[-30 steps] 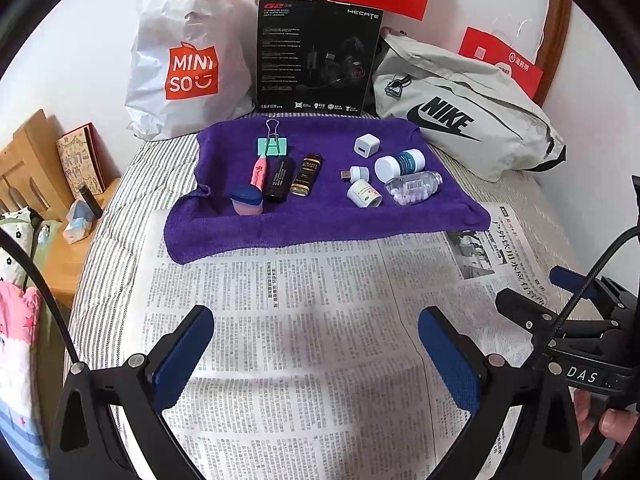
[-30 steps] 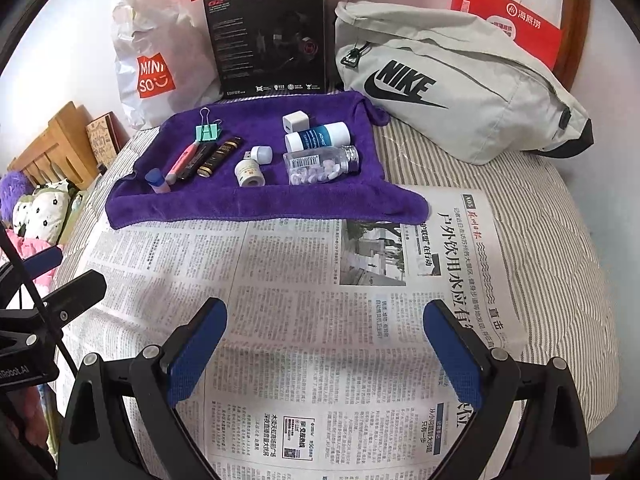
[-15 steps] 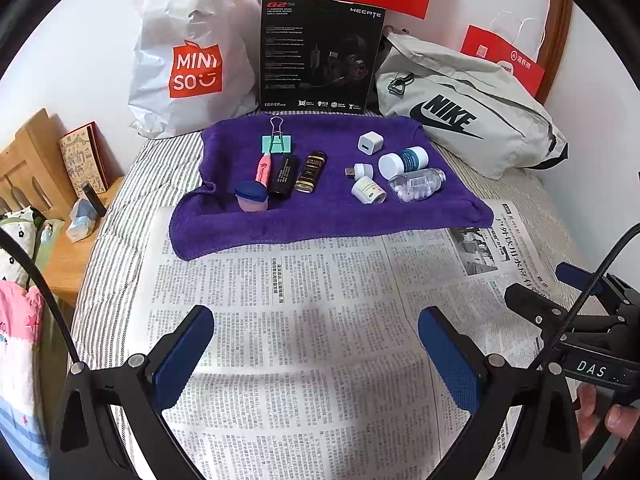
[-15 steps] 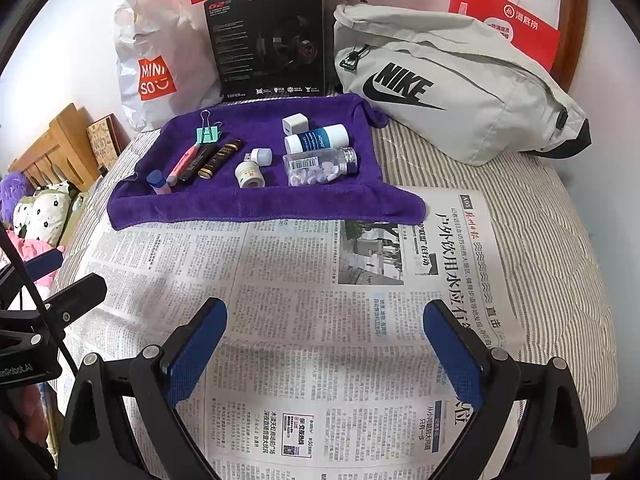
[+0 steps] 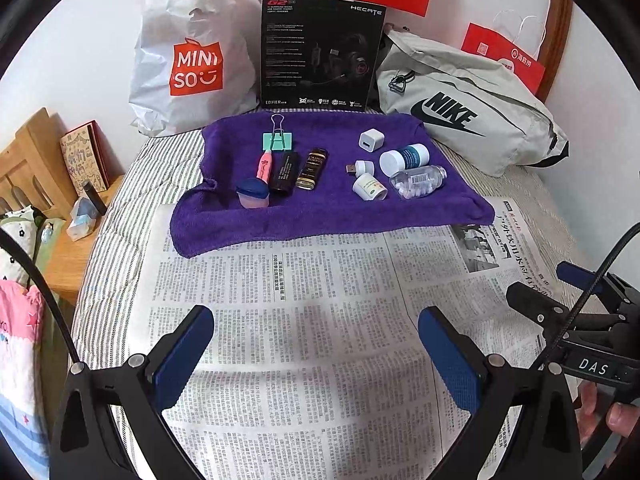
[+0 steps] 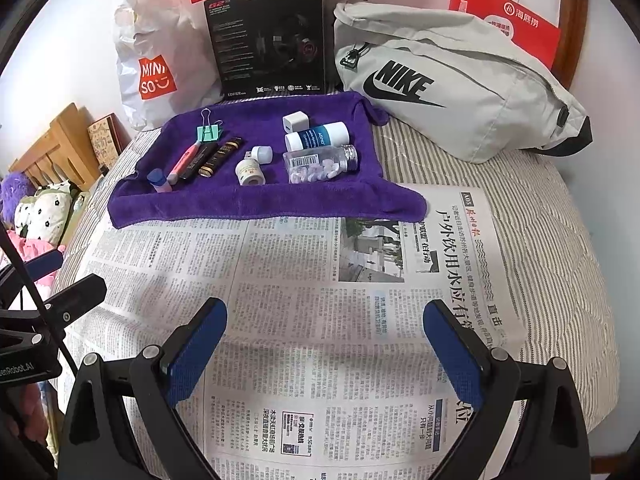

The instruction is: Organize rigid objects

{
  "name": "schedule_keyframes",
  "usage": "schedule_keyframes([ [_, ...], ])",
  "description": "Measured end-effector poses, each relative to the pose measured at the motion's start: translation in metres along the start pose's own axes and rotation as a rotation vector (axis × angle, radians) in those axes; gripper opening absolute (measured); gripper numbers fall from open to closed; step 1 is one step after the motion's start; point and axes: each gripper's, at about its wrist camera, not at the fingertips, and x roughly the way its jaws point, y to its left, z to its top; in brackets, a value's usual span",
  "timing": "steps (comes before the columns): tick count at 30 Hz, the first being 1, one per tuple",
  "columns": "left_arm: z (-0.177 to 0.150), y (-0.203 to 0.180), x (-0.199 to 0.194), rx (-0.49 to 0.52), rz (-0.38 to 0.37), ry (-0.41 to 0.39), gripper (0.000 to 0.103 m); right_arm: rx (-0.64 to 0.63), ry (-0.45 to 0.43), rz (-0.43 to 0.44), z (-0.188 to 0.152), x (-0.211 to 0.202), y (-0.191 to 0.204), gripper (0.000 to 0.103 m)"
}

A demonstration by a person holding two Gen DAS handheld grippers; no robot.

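Note:
A purple towel [image 5: 328, 216] [image 6: 256, 204] lies at the far end of the bed with small items on it. On its left are a green binder clip [image 5: 277, 141], a pink pen [image 5: 264, 164], two dark tubes [image 5: 298, 168] and a blue-capped pot [image 5: 252, 194]. On its right are a white charger cube [image 6: 296, 122], a white bottle [image 6: 318, 136], a clear pill bottle [image 6: 320, 162], a small white jar [image 6: 250, 172] and a USB plug [image 6: 260, 154]. My left gripper [image 5: 316, 356] and right gripper [image 6: 326, 344] hang open and empty over the newspaper [image 6: 320, 280], well short of the towel.
Behind the towel stand a white Miniso bag [image 5: 188, 56], a black headset box [image 5: 320, 52] and a grey Nike bag [image 6: 452, 88]. Red paper bags [image 6: 508, 16] lean on the wall. A wooden nightstand [image 5: 60, 248] is left of the bed. A hand [image 5: 608, 412] holds the right gripper.
Both grippers have drawn back slightly from the towel and stay open. Nothing on the towel has moved.

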Motion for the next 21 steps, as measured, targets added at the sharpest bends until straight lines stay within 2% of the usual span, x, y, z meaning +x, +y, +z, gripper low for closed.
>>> schedule_keyframes([
  [21,-0.0001,-0.0038,-0.0015,0.004,0.005,-0.001,0.103,-0.003,-0.004,-0.004,-0.0017,-0.0022,-0.0004,0.098],
])
